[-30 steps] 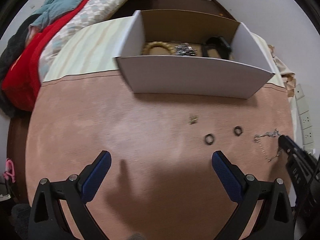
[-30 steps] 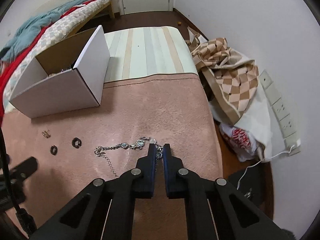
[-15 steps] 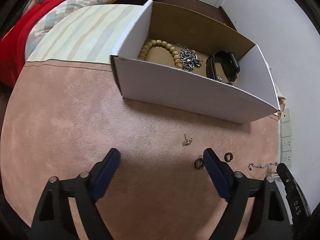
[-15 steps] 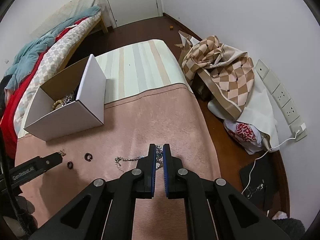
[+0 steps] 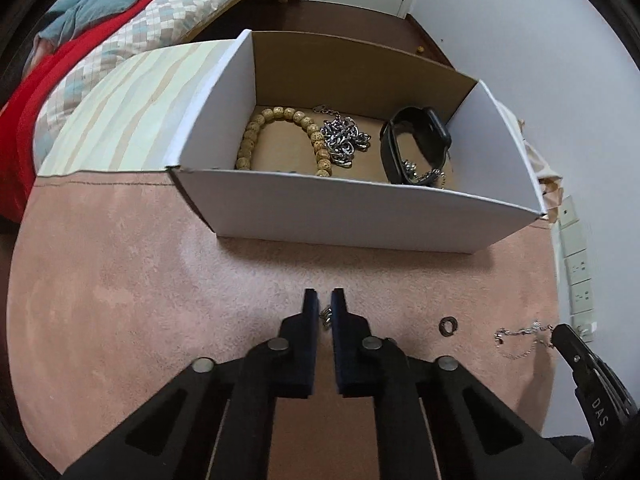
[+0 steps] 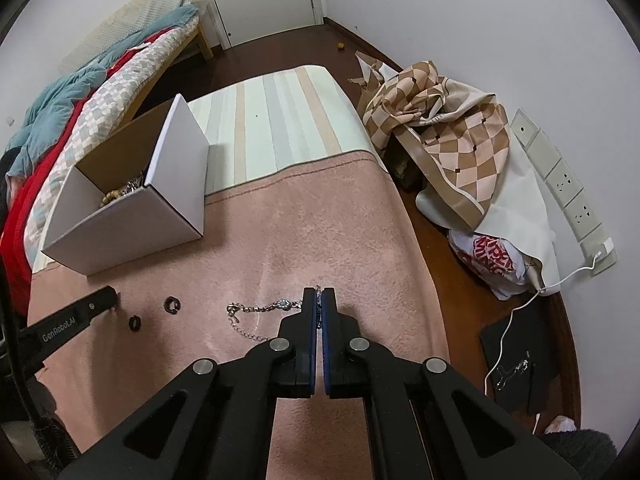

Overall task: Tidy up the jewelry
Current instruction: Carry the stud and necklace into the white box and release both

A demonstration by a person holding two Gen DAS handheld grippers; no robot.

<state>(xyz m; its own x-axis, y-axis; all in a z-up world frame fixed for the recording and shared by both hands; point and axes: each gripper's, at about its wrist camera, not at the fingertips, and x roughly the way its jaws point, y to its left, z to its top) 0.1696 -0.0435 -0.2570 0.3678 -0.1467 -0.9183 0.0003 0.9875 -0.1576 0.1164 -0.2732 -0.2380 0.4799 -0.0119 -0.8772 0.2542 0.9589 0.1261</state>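
Note:
A white cardboard box (image 5: 360, 216) stands on the pink cloth and holds a wooden bead bracelet (image 5: 276, 136), a silver chain (image 5: 342, 140) and a black watch (image 5: 416, 144). My left gripper (image 5: 324, 304) is shut on a small gold earring (image 5: 326, 315) in front of the box. My right gripper (image 6: 319, 300) is shut on a silver bracelet (image 6: 260, 310) with blue stones, which trails to its left on the cloth. Two dark rings (image 6: 172, 303) (image 6: 135, 323) lie left of the bracelet; one (image 5: 448, 326) shows in the left wrist view.
The box also shows in the right wrist view (image 6: 132, 220), at the left. The pink cloth (image 6: 320, 232) meets a striped cloth (image 6: 280, 120) behind. A checked fabric heap (image 6: 448, 136) and bags lie on the floor at the right. A bed (image 6: 80, 92) is at the left.
My left gripper has moved forward and closed from wide open onto the small earring. My right gripper stays shut on the bracelet and has lifted a little.

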